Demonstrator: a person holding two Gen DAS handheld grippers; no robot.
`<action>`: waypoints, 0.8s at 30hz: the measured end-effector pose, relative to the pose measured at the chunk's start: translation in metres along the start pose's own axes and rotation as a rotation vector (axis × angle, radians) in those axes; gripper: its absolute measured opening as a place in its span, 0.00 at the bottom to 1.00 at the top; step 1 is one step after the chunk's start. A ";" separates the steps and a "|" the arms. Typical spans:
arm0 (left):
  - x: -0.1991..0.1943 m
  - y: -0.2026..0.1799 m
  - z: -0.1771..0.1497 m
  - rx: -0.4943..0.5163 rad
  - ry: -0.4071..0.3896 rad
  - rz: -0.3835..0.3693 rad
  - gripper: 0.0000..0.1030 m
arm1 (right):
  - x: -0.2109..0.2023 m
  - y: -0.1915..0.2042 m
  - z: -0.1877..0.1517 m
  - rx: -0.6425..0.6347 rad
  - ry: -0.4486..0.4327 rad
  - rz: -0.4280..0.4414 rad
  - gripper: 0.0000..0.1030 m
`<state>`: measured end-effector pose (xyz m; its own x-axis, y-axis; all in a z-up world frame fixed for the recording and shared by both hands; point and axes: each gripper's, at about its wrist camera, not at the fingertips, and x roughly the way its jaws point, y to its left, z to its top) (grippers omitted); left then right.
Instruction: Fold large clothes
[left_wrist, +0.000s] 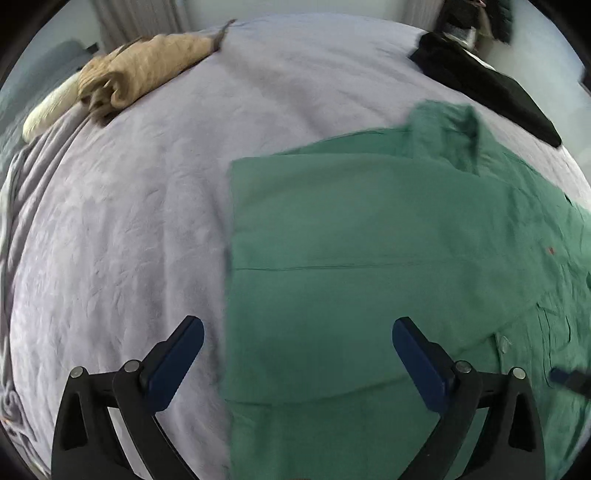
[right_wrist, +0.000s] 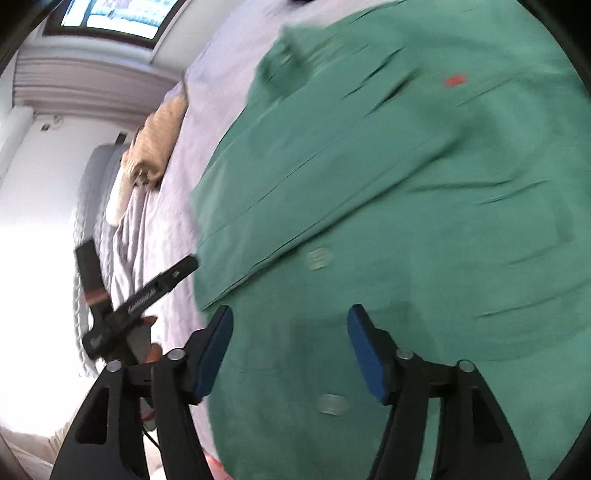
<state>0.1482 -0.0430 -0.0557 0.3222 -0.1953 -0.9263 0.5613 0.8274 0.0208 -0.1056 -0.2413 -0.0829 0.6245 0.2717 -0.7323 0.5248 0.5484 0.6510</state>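
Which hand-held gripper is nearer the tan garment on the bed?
Left. The left hand-held gripper straddles the green shirt's edge on the tan garment's side; the right hand-held gripper is over the shirt, farther away.

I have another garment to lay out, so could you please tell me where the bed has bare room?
The widest free patch of the lilac bedsheet lies between the green shirt and the tan garment. A narrower strip runs between the shirt's collar and the black garment. The right side is crowded with the shirt.

Obscured and indistinct areas

Motion-blurred throughout right wrist view: green button-up cotton shirt (right_wrist: 406, 192), buttons smeared, cut off at right edge. Dark folded garment (left_wrist: 491, 85) unidentifiable. Clutter at top right too small to tell.
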 end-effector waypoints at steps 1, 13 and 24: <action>-0.001 -0.006 0.000 -0.006 0.006 0.003 0.99 | -0.013 -0.009 0.005 0.011 -0.017 -0.006 0.71; -0.005 -0.116 -0.002 0.043 0.057 -0.020 0.99 | -0.162 -0.142 0.064 0.148 -0.241 -0.144 0.82; -0.010 -0.224 -0.002 0.083 0.073 -0.120 0.99 | -0.275 -0.292 0.120 0.505 -0.498 -0.206 0.82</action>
<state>0.0178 -0.2249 -0.0524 0.1940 -0.2491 -0.9489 0.6542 0.7536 -0.0641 -0.3613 -0.5713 -0.0472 0.6105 -0.2545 -0.7500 0.7868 0.0860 0.6112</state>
